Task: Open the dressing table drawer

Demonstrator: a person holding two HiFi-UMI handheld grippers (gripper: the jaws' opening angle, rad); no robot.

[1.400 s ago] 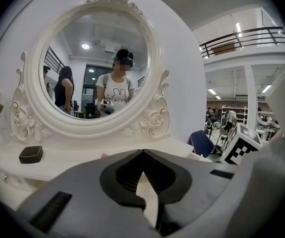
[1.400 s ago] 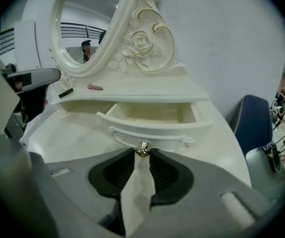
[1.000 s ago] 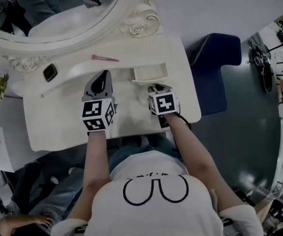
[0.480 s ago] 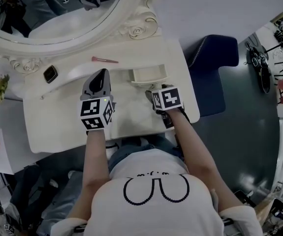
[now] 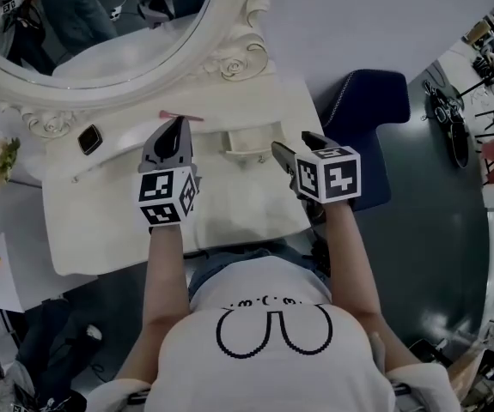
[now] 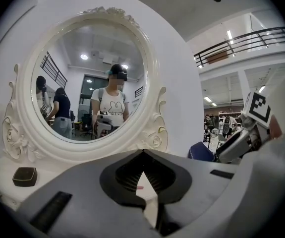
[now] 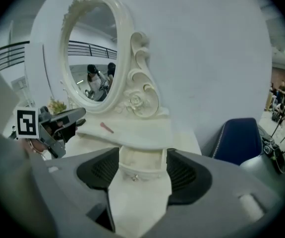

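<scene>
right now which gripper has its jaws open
The right gripper: its jaws, just opened, stand apart, empty, facing the drawer; the left gripper is shut at the tips.

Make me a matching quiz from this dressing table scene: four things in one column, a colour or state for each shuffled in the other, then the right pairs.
Column one:
1. drawer
2. chair
3. small flat case
4. slim stick on the shelf

Column two:
A. pink
B. pulled out, open
C. dark blue
D. black

Pairs: 1-B, 2-C, 3-D, 4-A
</scene>
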